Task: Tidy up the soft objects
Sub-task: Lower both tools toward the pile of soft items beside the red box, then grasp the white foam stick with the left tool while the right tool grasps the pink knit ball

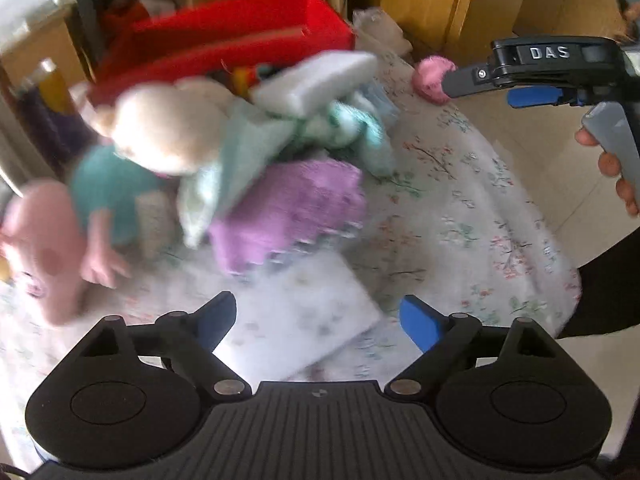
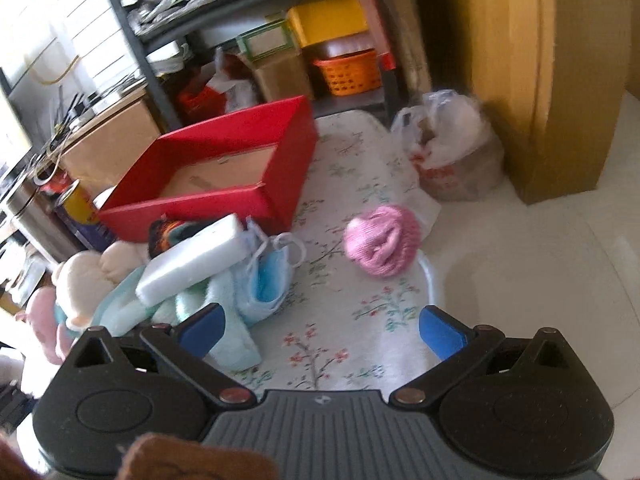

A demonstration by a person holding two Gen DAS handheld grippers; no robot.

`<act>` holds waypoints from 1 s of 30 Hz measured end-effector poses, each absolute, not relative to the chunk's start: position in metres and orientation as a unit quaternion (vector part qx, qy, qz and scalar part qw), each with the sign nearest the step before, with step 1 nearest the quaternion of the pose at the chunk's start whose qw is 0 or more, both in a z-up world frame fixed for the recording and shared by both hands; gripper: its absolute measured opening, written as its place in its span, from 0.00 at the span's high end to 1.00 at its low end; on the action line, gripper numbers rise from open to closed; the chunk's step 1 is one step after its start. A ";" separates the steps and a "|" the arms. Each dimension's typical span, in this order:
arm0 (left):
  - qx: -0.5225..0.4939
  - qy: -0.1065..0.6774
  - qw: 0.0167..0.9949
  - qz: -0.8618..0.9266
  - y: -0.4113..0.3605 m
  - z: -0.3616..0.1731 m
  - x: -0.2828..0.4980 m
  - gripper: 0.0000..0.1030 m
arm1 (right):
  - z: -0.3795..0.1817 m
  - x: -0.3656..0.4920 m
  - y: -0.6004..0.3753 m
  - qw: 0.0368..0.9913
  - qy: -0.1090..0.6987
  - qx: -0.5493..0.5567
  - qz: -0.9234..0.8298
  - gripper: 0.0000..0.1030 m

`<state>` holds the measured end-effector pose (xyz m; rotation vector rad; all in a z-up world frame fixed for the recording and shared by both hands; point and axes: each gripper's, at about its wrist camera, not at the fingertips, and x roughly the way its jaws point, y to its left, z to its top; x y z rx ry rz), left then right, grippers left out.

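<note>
Both hand-held grippers, left [image 1: 318,322] and right [image 2: 322,330], hover with jaws apart and empty, angled down over a flowered mat [image 2: 340,344] on the floor. Soft toys and cloths [image 1: 224,152] lie heaped beside an empty red box [image 2: 224,168], apparently their destination; a pink yarn ball [image 2: 382,240] sits apart.

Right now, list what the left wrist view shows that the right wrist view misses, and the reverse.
Only the left wrist view shows the purple towel, the white foam pad lying flat in front of it, and the right tongs from the side in the person's hand.

Only the right wrist view shows the plastic bag, the orange basket on the shelf, and the red box's bare inside.

Both show the red box, the pink yarn ball, the white foam block on the pile, and the floral cloth.
</note>
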<state>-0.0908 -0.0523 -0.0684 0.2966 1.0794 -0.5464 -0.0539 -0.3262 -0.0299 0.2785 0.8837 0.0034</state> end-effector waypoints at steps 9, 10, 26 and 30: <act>0.354 0.464 0.751 -0.309 -0.091 -0.096 -0.085 0.16 | -0.025 -0.059 -0.329 0.898 0.417 0.140 0.010 0.24; 0.343 0.472 0.750 -0.312 -0.090 -0.095 -0.081 0.20 | -0.024 -0.059 -0.330 0.897 0.417 0.143 0.009 0.24; 0.043 0.533 0.808 -0.248 -0.032 -0.062 -0.069 0.73 | -0.040 -0.025 -0.365 0.893 0.432 0.119 -0.036 0.37; -0.012 0.535 0.796 -0.281 -0.028 -0.059 -0.063 0.73 | -0.051 0.000 -0.371 0.888 0.440 0.132 -0.033 0.37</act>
